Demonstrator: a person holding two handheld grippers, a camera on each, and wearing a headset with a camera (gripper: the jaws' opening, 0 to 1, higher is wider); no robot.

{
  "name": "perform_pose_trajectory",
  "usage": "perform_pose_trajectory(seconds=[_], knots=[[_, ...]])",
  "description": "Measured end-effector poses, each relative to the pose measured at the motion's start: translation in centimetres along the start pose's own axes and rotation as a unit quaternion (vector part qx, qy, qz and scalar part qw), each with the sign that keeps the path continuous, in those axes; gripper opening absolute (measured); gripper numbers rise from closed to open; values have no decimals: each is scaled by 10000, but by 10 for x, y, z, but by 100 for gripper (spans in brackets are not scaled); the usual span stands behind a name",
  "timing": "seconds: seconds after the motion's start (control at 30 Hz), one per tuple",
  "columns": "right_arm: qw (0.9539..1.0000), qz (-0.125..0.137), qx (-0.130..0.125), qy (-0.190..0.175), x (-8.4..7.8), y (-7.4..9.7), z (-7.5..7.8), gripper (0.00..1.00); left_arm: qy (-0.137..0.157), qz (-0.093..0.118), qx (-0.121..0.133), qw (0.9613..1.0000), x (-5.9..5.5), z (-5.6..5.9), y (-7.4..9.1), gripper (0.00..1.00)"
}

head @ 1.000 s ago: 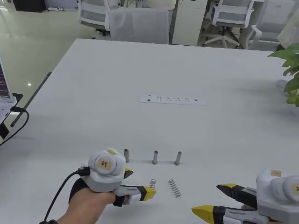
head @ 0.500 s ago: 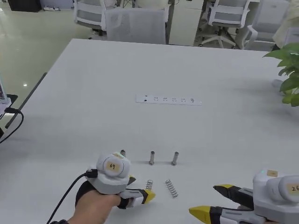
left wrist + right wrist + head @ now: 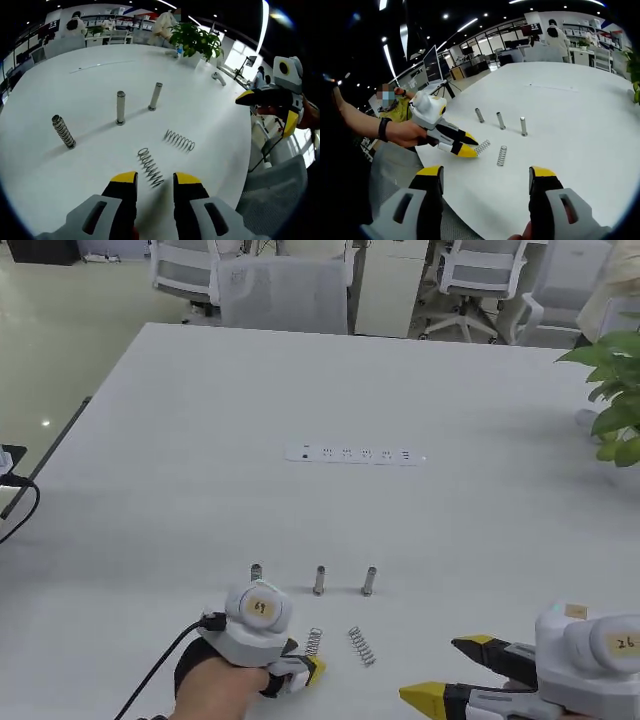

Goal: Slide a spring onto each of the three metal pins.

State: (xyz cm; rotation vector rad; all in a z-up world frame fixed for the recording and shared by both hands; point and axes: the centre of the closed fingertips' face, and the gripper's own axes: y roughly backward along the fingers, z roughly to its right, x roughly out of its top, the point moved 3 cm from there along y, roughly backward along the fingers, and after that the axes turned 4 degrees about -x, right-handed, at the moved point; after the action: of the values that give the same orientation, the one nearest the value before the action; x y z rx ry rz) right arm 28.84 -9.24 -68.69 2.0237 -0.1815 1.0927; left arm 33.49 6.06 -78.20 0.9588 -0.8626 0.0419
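Three metal pins stand in a row on the white table. The left pin [image 3: 256, 572] [image 3: 63, 131] wears a spring. The middle pin [image 3: 320, 580] [image 3: 120, 107] and the right pin [image 3: 368, 581] [image 3: 155, 96] are bare. Two loose springs lie in front of them. My left gripper [image 3: 308, 668] [image 3: 155, 179] is open, with the near spring [image 3: 313, 642] [image 3: 150, 167] lying on the table just ahead, its end between the fingertips. The other spring [image 3: 360, 645] [image 3: 178, 140] [image 3: 502, 155] rests to its right. My right gripper [image 3: 440, 670] [image 3: 486, 172] hovers wide open at the near right, holding nothing.
A white power strip [image 3: 355, 454] lies flat mid-table beyond the pins. A potted plant [image 3: 612, 390] stands at the far right edge. Office chairs [image 3: 285, 290] line the far side. A black cable [image 3: 160, 675] trails from my left gripper.
My left gripper has shifted right and closer to the near spring, so its tips now flank the spring's end. The right gripper has hardly moved. The head camera drifted slightly.
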Motion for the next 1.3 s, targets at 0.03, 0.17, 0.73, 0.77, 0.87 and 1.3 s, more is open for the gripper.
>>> perform_pose_trajectory(seconds=[0.03,0.17,0.73,0.77,0.87,1.3], knots=[[10000,-2,3,1,0,0,0,68,-60,-31,9,10000,-1,1,-1,20],[10000,24,-5,13,3,1,1,68,-303,-74,201,9993,-1,-4,-2,12],[10000,1,6,16,1,-2,-3,68,-510,-309,307,9977,-11,-15,12,3],[10000,3,7,11,1,-2,-3,68,-544,-327,316,9975,-12,-15,12,3],[10000,8,15,-1,0,-2,-3,68,-576,-347,346,9971,-12,-17,13,3],[10000,-52,49,40,0,-2,-4,68,-862,-487,476,9939,-7,-18,7,3]])
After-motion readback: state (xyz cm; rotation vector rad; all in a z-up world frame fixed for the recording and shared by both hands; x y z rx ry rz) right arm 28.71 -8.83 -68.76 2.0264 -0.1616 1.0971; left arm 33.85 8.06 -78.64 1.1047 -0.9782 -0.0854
